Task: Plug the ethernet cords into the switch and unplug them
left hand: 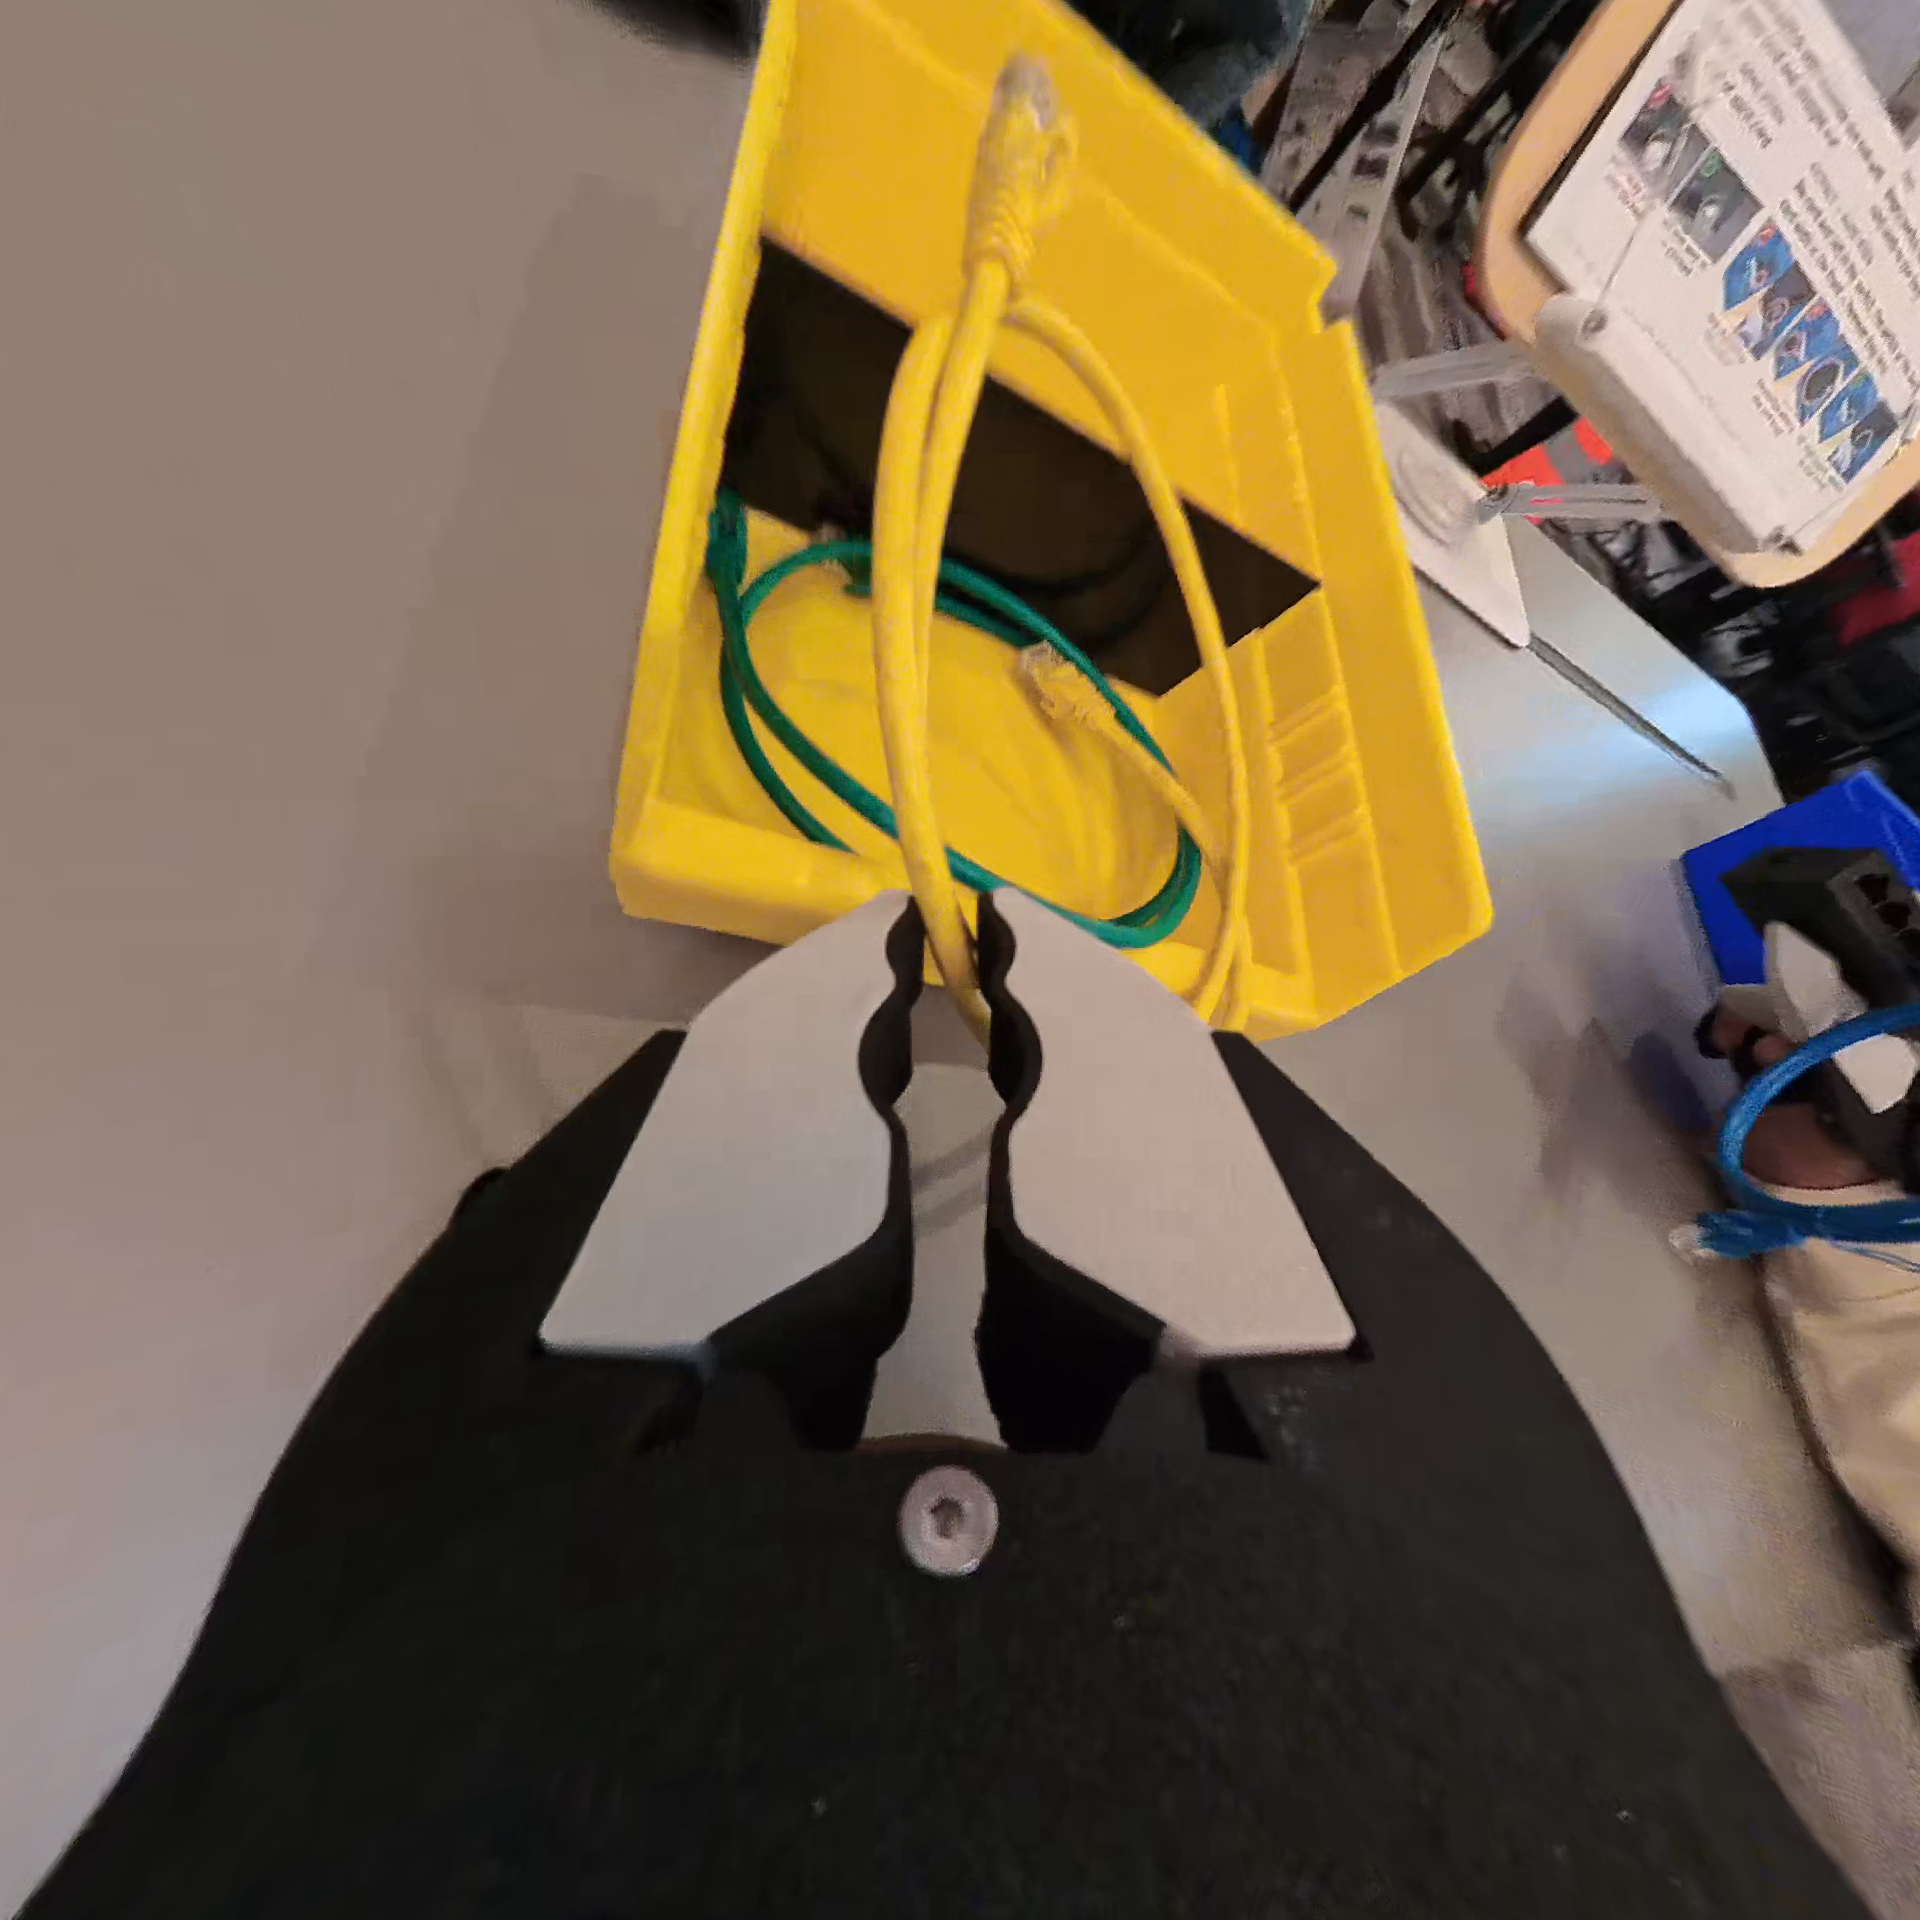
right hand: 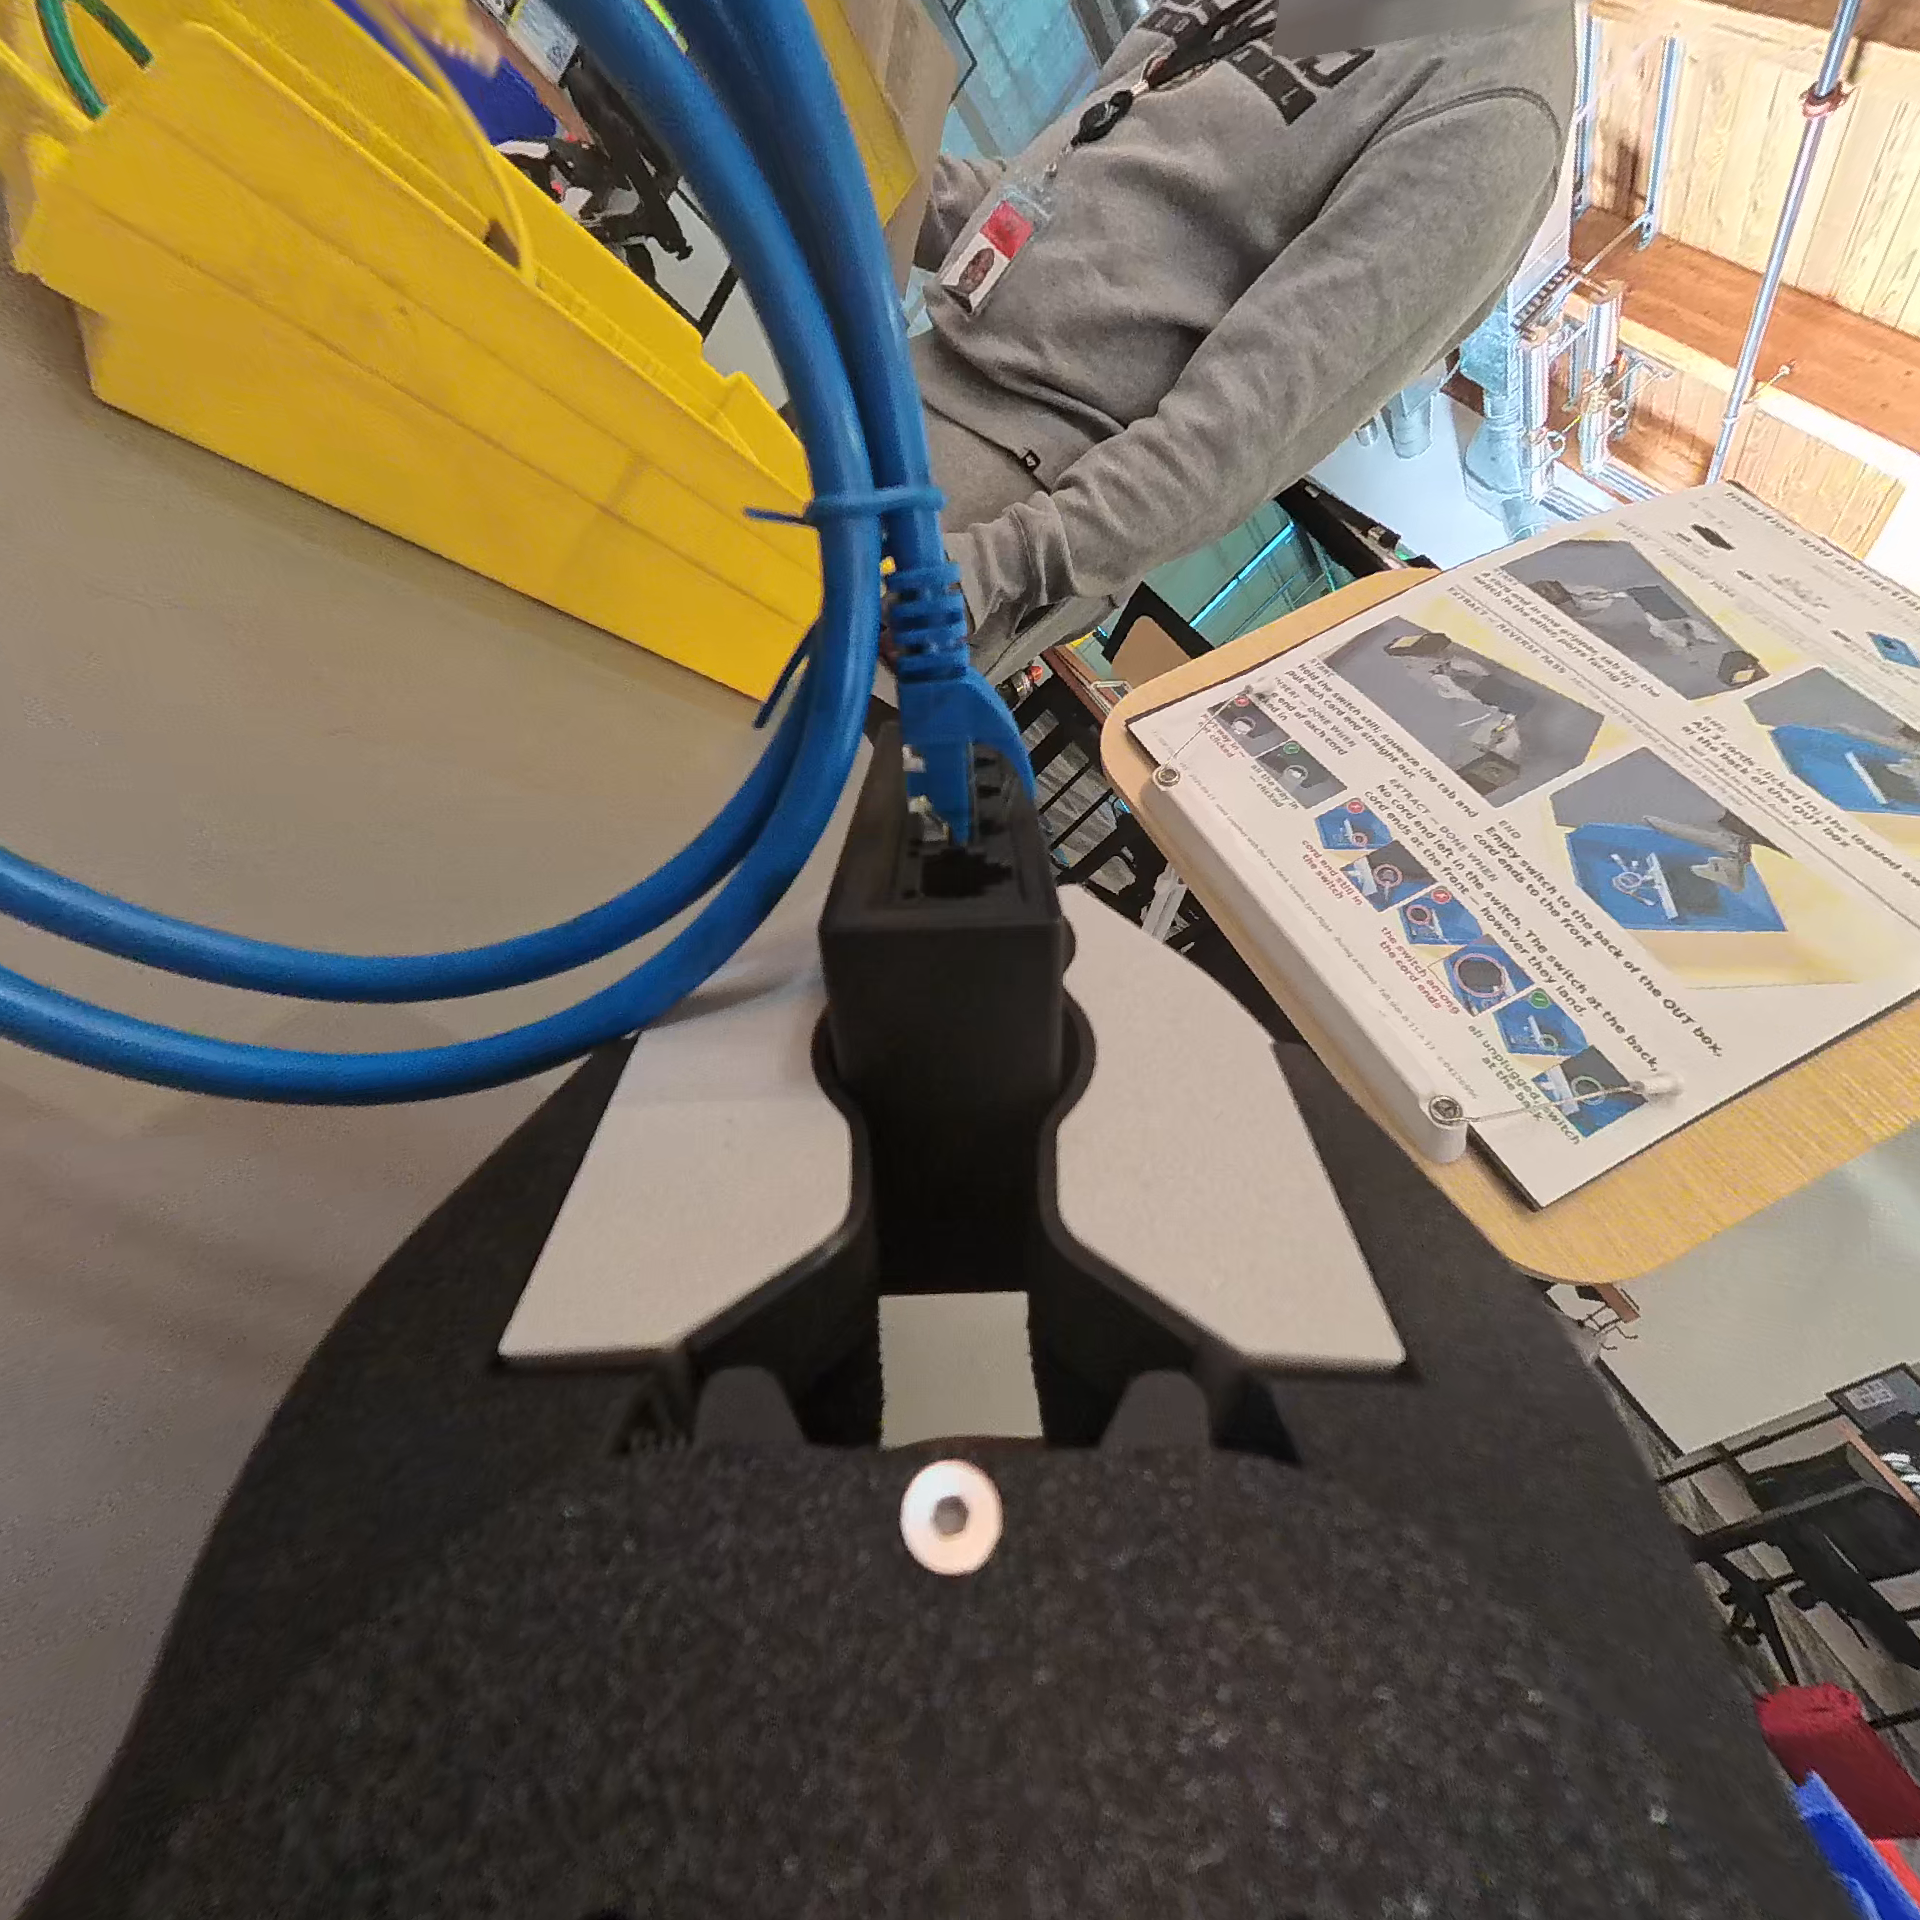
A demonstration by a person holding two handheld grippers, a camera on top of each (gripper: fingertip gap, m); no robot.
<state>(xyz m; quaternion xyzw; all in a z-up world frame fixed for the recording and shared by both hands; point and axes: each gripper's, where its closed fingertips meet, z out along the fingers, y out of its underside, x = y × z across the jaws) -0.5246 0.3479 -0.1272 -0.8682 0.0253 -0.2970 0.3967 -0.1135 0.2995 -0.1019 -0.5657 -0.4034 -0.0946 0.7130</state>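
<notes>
Fingers of the left gripper pinch a yellow cord, its plug raised over the yellow bin on the table; a green cord lies coiled inside. Right gripper clamps the black switch, with a blue cord plugged into a port, near the table's far edge.

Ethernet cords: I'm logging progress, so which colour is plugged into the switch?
The blue cord: its plug sits in the black switch. The yellow cord and green cord are unplugged.
</notes>
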